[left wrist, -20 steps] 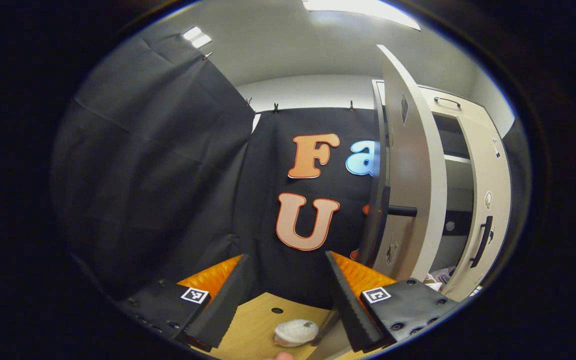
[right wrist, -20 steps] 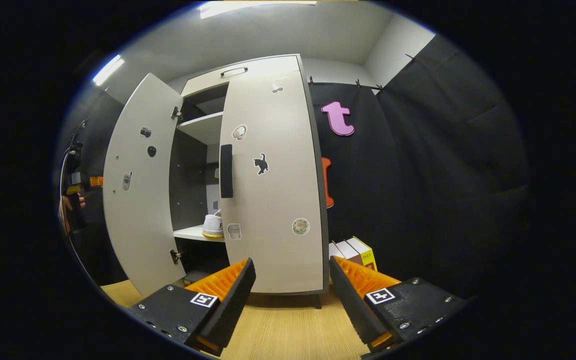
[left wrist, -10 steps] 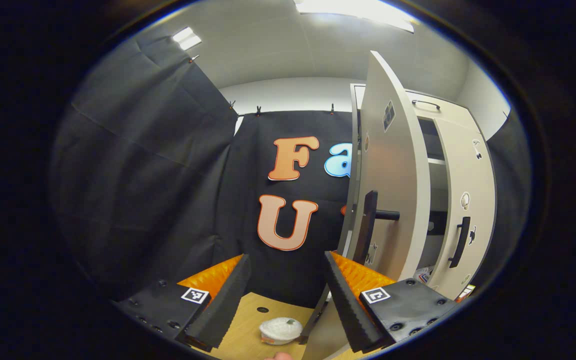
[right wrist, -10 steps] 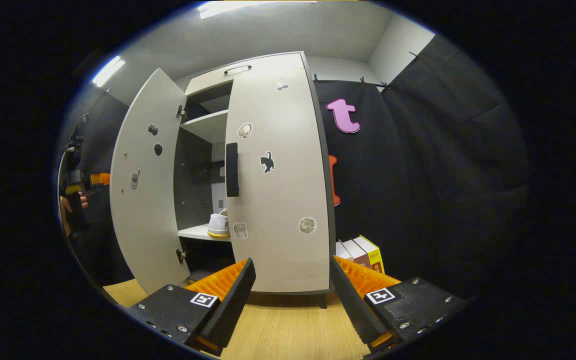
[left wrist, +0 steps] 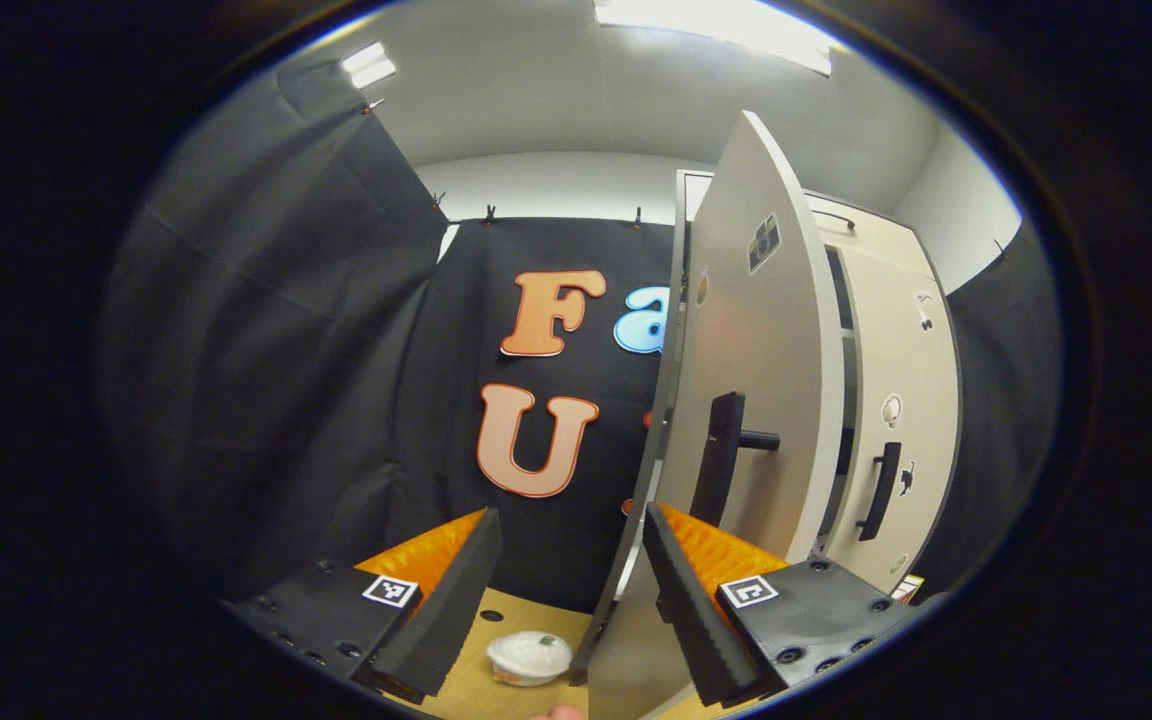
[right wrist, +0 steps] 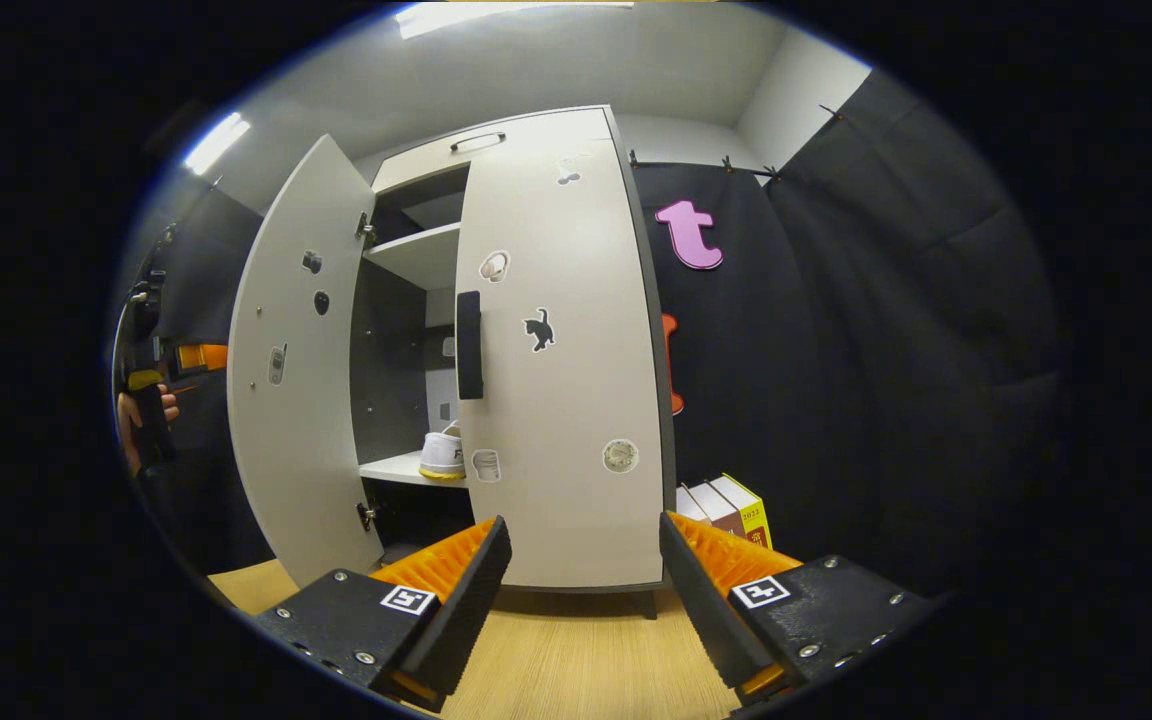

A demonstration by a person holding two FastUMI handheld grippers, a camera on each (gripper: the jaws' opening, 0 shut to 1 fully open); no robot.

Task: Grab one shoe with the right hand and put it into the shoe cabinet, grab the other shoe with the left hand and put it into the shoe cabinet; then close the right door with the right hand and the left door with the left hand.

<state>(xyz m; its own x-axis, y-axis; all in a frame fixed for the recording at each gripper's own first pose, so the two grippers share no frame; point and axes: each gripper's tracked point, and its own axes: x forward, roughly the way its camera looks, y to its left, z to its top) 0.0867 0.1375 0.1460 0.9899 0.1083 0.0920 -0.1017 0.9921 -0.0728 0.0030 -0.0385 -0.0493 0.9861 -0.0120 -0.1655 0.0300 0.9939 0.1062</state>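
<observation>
Both tongs stand agape, holding nothing. Left tongs sit at the free edge of the half-open left door, its handle toward 1 o'clock. Right tongs face the shut right door. At 11 o'clock from them, a white shoe rests on the shoe cabinet shelf, books at 1 o'clock.

— What sort of place is shown?
— A staged recording booth, not a lived-in home: black cloth is clipped up as walls.
— And the household part?
— A pale shoe cabinet is stood on wood-look flooring, under ceiling light panels.
</observation>
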